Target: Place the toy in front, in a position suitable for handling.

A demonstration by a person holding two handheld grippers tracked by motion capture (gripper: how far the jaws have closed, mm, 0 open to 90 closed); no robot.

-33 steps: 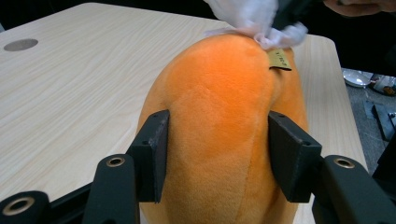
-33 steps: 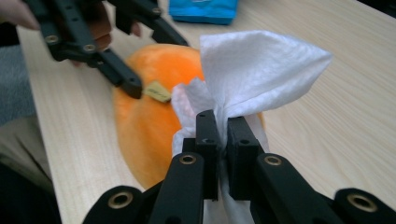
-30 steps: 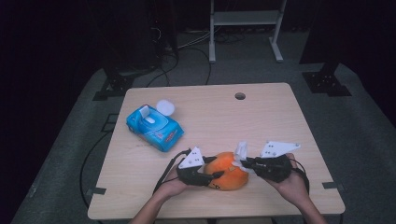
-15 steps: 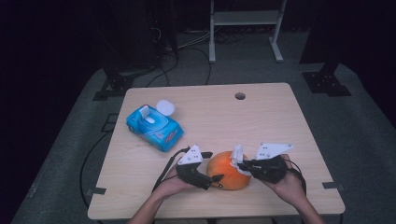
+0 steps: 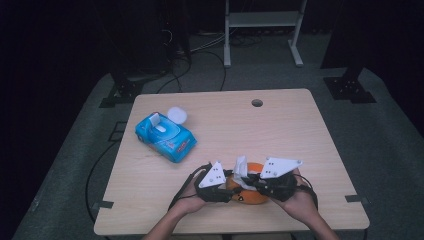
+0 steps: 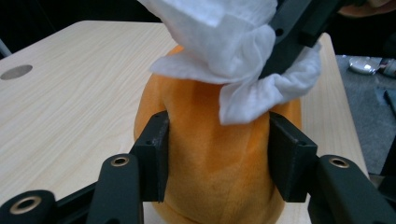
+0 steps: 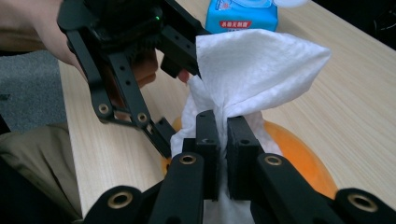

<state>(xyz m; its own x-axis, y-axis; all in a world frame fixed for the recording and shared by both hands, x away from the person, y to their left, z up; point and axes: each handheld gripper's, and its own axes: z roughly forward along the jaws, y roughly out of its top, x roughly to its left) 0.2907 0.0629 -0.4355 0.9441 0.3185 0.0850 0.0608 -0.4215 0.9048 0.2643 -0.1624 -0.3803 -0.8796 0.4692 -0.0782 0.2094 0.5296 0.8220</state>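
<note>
An orange plush ball point(image 5: 248, 196) lies near the table's front edge. My left gripper point(image 5: 231, 187) comes at it from the left. Its jaws have just been closing, and in the left gripper view point(image 6: 217, 156) both pads press into the orange plush point(image 6: 210, 140). My right gripper point(image 5: 248, 176) is shut on a crumpled white wipe point(image 5: 241, 166), which it holds on top of the ball. In the right gripper view point(image 7: 223, 140) the wipe point(image 7: 257, 65) fans out above the pinched jaws, with the orange plush point(image 7: 296, 149) beneath. Both hands hide most of the ball from above.
A blue pack of wet wipes point(image 5: 165, 135) lies at the table's left with its white lid point(image 5: 176, 115) flipped open. A round hole point(image 5: 257, 103) sits near the table's far edge. A metal stand point(image 5: 262, 30) and cables are on the floor beyond.
The left jaws spread wide off the ball, then closed on it again. The right gripper has shifted left with the wipe, from the ball's right side onto its top.
</note>
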